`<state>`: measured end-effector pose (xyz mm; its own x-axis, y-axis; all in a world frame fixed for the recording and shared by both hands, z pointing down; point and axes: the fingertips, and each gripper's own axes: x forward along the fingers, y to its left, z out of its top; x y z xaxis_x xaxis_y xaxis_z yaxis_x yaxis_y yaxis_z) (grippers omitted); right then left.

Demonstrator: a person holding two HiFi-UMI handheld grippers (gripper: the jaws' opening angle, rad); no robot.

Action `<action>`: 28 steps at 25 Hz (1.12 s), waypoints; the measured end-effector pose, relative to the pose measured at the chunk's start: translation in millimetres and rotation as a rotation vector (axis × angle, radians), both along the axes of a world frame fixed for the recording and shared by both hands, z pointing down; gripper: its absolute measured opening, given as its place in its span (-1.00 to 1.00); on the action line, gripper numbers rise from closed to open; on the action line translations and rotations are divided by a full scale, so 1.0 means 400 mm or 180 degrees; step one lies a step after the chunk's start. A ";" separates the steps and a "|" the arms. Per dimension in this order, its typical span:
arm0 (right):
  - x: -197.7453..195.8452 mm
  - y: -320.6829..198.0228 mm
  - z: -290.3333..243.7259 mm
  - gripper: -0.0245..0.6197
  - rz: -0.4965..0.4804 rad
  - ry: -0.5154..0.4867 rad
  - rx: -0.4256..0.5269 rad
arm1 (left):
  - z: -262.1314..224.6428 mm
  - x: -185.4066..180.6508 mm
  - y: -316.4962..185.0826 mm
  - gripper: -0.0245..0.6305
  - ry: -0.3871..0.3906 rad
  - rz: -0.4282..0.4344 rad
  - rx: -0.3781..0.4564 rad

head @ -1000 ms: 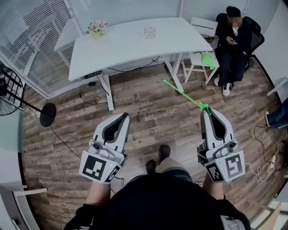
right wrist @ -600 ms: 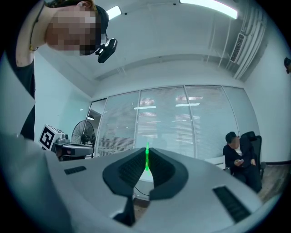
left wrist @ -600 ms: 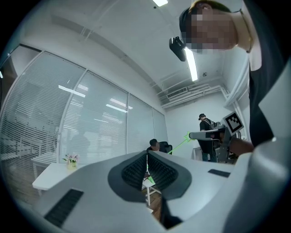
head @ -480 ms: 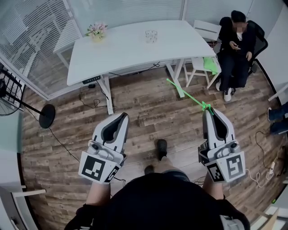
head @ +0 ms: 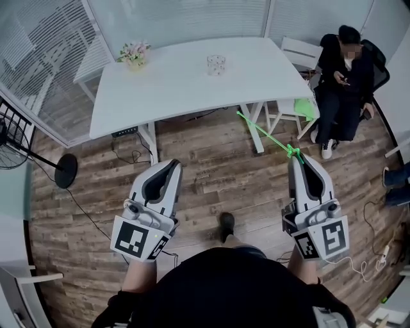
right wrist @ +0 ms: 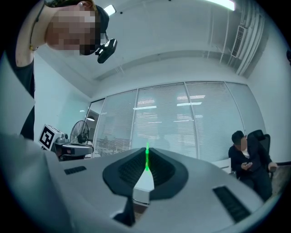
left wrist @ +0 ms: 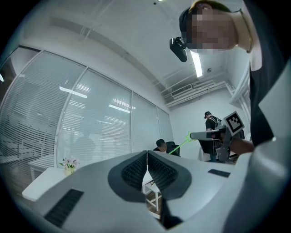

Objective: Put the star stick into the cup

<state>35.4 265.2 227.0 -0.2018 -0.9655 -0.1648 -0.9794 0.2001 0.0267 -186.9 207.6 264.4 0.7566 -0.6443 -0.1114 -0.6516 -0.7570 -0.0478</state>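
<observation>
Overhead, head view: thin green plastic star stick point(head: 266, 133) held in right gripper point(head: 296, 157) jaws, shaft running toward 10 o'clock above wooden floor point(head: 211, 160). Clear glass cup point(head: 216, 64) upright on white surface point(head: 173, 83), at 12 o'clock, well apart from stick. Left gripper point(head: 173, 165) at 9 o'clock of right gripper.
Left gripper view: jaws pressed together, nothing between.
Right gripper view: jaws pinched narrow on star stick.

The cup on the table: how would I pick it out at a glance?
Find the big white table by the blinds. The cup stands near its far edge, right of the flower pot; it alone is clear, patterned glass.
</observation>
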 end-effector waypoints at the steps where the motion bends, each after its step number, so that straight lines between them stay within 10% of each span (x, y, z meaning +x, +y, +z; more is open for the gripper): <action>1: 0.011 -0.019 0.000 -0.85 -0.0004 -0.0005 -0.0004 | -0.001 0.011 -0.019 -0.87 -0.0006 -0.0003 -0.0002; 28: 0.216 -0.319 0.005 -0.85 -0.0294 -0.0106 0.0014 | -0.009 0.230 -0.275 -0.87 -0.0126 -0.0178 -0.0011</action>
<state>121.9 137.5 228.9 -0.2843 -0.9422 -0.1770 -0.9571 0.2897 -0.0044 -94.9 97.7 260.7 0.7232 -0.6860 -0.0798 -0.6906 -0.7197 -0.0718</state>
